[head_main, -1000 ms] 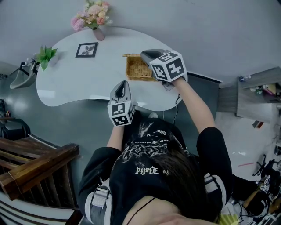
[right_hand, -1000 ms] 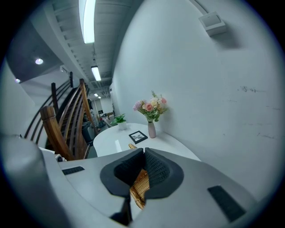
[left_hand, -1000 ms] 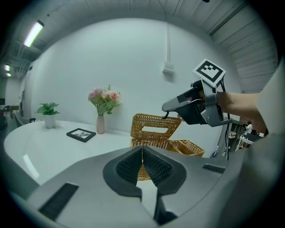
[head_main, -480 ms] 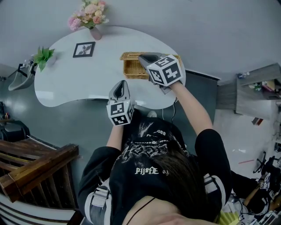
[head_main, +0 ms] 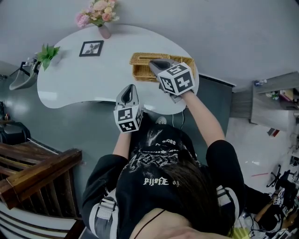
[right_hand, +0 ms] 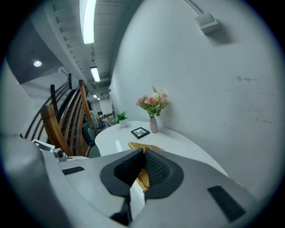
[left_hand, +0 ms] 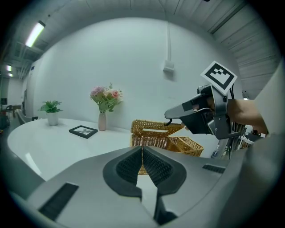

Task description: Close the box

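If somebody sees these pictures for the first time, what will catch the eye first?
First, the wicker box at the right end of the white table in the head view, its lid tilted partly open and pinched at the edge by the right gripper. Next, the left gripper, shut and empty, hovers at the table's near edge. At the far end stands a vase of pink flowers.

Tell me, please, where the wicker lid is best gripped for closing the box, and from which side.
Its raised free edge: the lid is lifted off the box there, and that thin rim fits between jaws. Come from the person's side, slightly from above, as the right gripper, shut on it, does.
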`<state>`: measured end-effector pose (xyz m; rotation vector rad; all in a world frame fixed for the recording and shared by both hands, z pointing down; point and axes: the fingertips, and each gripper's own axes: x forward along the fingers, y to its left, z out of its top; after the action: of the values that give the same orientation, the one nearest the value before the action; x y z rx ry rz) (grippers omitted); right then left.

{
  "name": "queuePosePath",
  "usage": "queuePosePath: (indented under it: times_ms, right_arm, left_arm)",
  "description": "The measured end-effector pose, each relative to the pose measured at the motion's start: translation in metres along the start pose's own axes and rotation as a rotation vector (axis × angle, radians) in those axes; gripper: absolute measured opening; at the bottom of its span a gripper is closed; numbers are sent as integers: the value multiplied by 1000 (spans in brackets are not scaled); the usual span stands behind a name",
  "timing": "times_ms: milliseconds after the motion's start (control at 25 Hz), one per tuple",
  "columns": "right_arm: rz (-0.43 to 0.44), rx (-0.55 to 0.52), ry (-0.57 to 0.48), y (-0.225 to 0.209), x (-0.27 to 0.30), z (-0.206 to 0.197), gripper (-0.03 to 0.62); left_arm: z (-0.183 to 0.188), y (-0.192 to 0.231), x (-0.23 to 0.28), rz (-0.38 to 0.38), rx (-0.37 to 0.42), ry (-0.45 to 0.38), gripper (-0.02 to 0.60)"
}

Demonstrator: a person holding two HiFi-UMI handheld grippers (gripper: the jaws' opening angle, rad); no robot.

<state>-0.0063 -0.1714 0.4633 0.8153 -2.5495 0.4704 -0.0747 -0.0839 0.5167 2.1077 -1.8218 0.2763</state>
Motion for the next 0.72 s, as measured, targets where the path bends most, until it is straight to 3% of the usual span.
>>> queuePosePath:
  times_ms: [720]
  right_arm:
    - [-25, 48, -3, 4, 2, -32, 35]
  left_arm:
    - [-4, -1, 3, -23, 7, 17, 25]
